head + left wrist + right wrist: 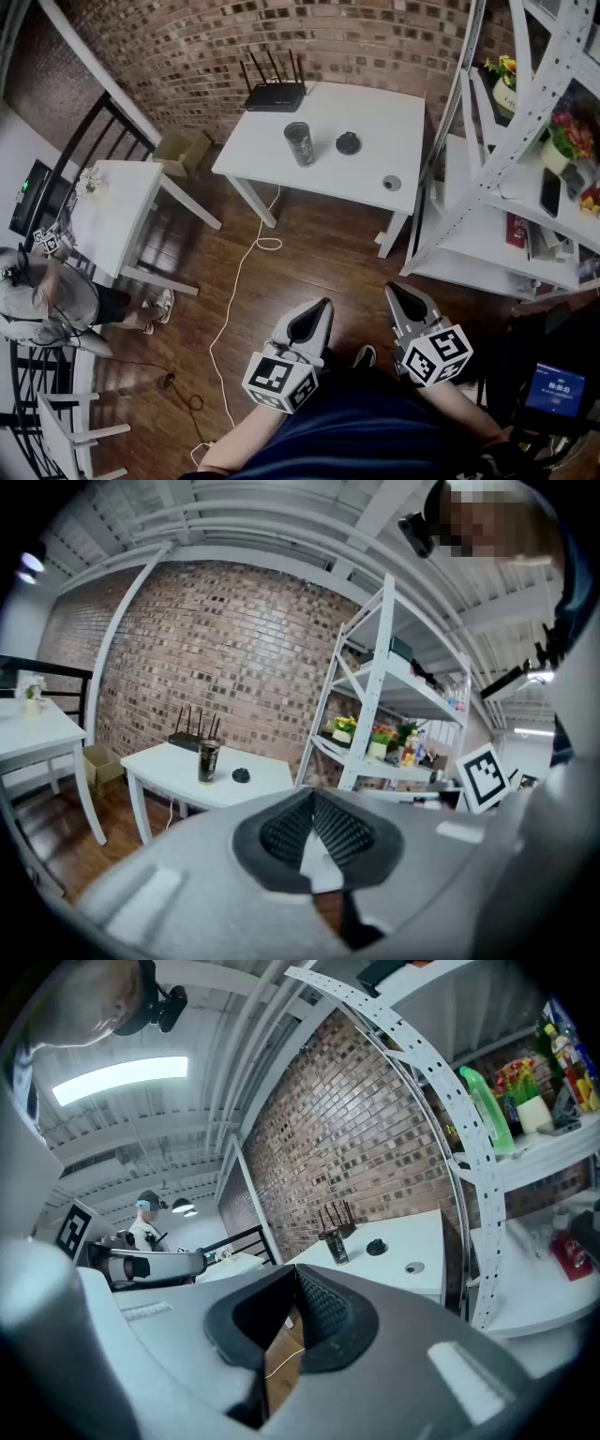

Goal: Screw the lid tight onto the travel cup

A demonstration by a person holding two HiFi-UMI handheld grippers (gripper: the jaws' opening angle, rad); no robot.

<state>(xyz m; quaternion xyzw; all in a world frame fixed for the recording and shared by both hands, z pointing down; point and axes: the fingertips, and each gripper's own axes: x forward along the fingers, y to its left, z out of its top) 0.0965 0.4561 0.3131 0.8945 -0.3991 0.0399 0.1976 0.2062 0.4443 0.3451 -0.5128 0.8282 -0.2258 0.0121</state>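
The dark travel cup point(300, 143) stands upright on the white table point(375, 122) across the room, its black lid point(349, 142) lying beside it to the right. Both grippers hang low over the wooden floor, far from the table. My left gripper point(322, 307) is shut with nothing in it, and so is my right gripper point(394, 292). In the left gripper view the cup point(208, 760) and lid point(241, 775) show beyond the shut gripper point(312, 803). The right gripper view has the cup point(336, 1246) and lid point(376, 1247) past its shut gripper point(296, 1277).
A router point(275, 96) sits at the table's back edge and a small round disc point(392, 183) near its right front. White shelving point(506, 187) stands at the right, a small white table point(112, 216) and a person point(47, 300) at the left. A white cable point(239, 281) runs across the floor.
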